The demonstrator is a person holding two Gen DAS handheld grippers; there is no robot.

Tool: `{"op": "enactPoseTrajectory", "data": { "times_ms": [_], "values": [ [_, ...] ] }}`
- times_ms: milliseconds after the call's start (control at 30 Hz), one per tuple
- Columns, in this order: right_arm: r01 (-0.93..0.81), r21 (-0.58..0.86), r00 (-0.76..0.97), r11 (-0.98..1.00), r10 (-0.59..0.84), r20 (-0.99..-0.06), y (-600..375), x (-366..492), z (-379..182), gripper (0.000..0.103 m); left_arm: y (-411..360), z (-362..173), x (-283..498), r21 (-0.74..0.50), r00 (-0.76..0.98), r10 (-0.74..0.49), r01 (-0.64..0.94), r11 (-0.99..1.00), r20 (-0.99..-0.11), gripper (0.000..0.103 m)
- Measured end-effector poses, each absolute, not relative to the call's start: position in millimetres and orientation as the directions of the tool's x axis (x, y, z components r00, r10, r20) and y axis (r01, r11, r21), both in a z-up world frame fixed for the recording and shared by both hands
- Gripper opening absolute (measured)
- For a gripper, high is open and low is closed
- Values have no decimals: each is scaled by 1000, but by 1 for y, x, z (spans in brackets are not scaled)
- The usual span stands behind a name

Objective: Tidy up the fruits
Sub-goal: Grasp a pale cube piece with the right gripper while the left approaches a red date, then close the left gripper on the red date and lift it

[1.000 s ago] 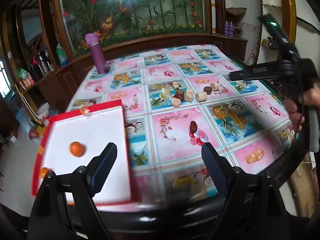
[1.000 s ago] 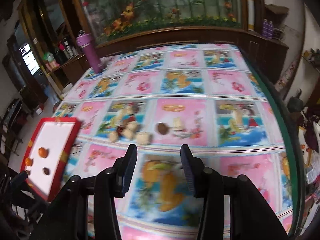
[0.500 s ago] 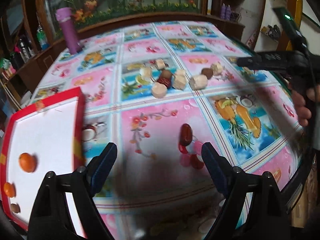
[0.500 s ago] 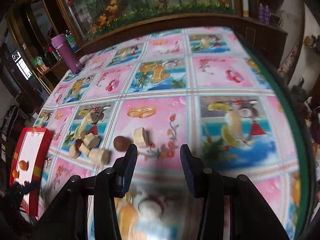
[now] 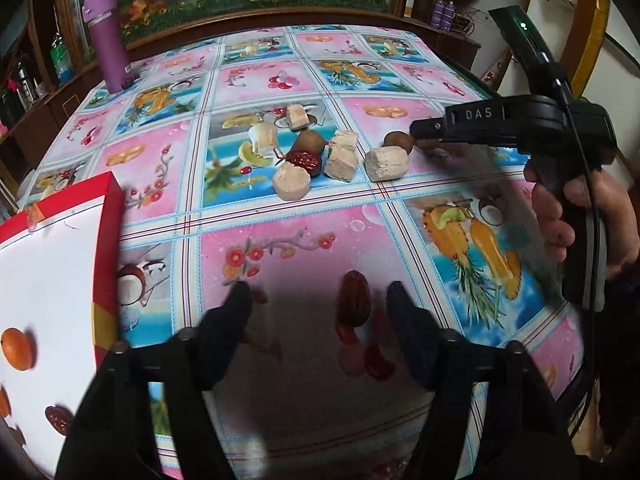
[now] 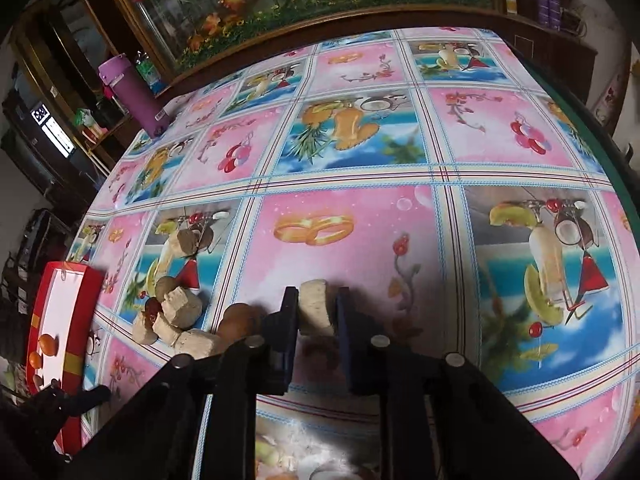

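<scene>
On the fruit-print tablecloth [image 6: 360, 216]: pale fruit chunk [image 6: 316, 307], pinched between the right gripper [image 6: 316, 312] pads, jaws just closed. Red date [image 5: 353, 299], lying between the left gripper [image 5: 316, 300] jaws, which have just been narrowing, untouched. Beyond: heap of chunks [image 5: 340, 160]. Left: red-rimmed tray [image 5: 108, 216] holding orange [image 5: 16, 349].

We are seeing the red tray [image 5: 108, 216] cut by the left edge, a dark fruit [image 5: 59, 419] blurring inside it, small fruits [image 6: 48, 345] too tiny to name.
</scene>
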State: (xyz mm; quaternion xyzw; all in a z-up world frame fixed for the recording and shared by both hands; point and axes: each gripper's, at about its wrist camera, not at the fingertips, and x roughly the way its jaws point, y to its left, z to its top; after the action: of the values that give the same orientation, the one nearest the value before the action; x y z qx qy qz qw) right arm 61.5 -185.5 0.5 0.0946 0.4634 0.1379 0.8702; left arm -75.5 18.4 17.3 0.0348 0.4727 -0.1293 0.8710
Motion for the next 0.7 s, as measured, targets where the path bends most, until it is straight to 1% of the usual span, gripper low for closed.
{"op": "enactPoseTrajectory", "data": {
  "times_ms": [33, 100, 167, 200, 233, 300, 367, 433, 700],
  "values": [
    [-155, 293, 533, 944, 329, -779, -186, 62, 1, 15, 17, 16, -75, -66, 512, -198, 264, 962, -836, 58],
    [-160, 287, 537, 944, 327, -777, -185, 62, 0, 15, 11, 13, -73, -68, 498, -206, 281, 957, -843, 55],
    [-166, 277, 541, 946, 322, -777, -184, 61, 0, 15, 1, 11, -76, -20, 509, -174, 293, 956, -843, 52],
    [-166, 277, 542, 946, 322, -776, -184, 61, 0, 15, -4, 10, -77, 4, 516, -161, 305, 952, -841, 47],
    [-167, 276, 541, 946, 322, -777, -184, 61, 0, 15, -7, 10, -78, 3, 519, -171, 318, 948, -838, 38],
    [-168, 270, 536, 948, 317, -782, -183, 60, 1, 15, -9, 11, -78, -2, 520, -178, 321, 947, -835, 36],
    [-164, 256, 530, 953, 304, -791, -182, 56, 1, 15, -9, 10, -79, -3, 528, -184, 326, 945, -829, 31],
    [-157, 249, 523, 956, 295, -800, -183, 50, 2, 15, -8, 11, -81, -11, 533, -188, 317, 948, -825, 18],
    [-115, 315, 462, 942, 332, -823, -192, 5, 6, 15, -4, 13, -94, -25, 534, -199, 315, 949, -822, 18]
  ]
}}
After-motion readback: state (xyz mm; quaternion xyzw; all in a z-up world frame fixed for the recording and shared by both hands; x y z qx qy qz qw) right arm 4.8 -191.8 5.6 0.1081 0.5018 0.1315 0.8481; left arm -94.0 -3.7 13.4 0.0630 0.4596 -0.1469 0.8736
